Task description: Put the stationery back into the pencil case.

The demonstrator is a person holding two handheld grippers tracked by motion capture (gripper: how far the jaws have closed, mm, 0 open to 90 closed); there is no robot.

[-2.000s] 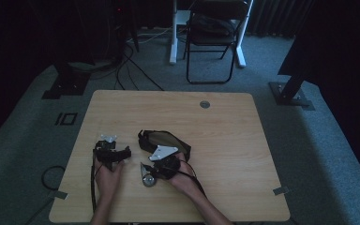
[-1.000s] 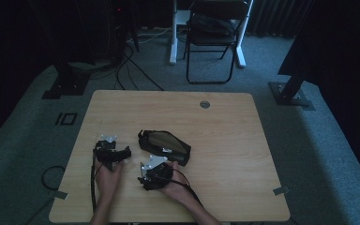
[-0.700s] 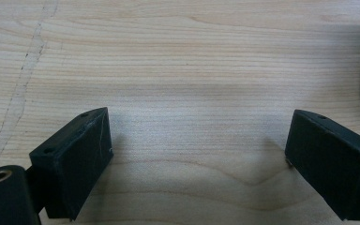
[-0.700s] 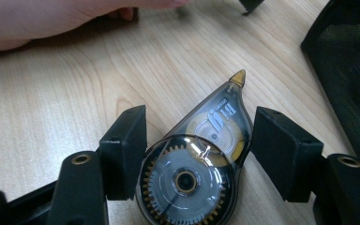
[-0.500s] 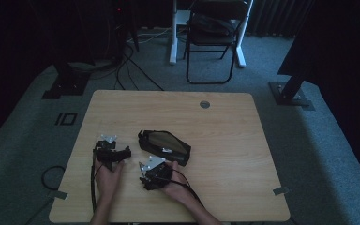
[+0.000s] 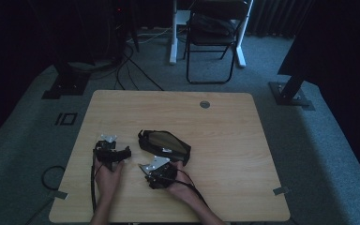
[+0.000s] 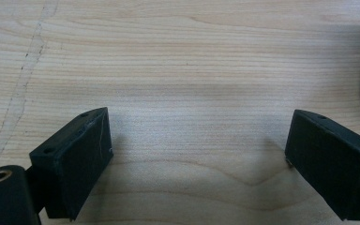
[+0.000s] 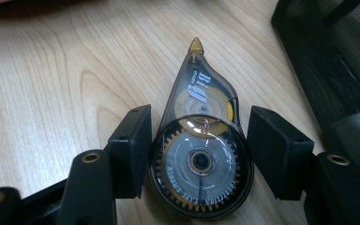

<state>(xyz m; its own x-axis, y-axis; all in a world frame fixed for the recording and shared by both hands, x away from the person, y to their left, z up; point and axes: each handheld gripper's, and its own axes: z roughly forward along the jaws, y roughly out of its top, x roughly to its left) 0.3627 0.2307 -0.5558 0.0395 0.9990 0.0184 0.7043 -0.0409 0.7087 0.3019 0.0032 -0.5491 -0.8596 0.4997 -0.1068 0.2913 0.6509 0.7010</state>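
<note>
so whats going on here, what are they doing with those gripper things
A person sits at a wooden table with a gripper in each hand. The right gripper has its jaws on either side of a correction tape dispenser lying flat on the table; the left jaw touches it, the right shows a small gap, so it isn't clamped. A black mesh tray sits just beyond it. The left gripper rests open over bare wood, holding nothing.

Correction tape dispenser (image 8: pixel 200 154) is laid flat on table (image 6: pixel 225 126), between jaws of right gripper (image 6: pixel 157 172). Mesh case (image 6: pixel 165 144) is placed just beyond; left gripper (image 6: pixel 110 152) to its left.
</note>
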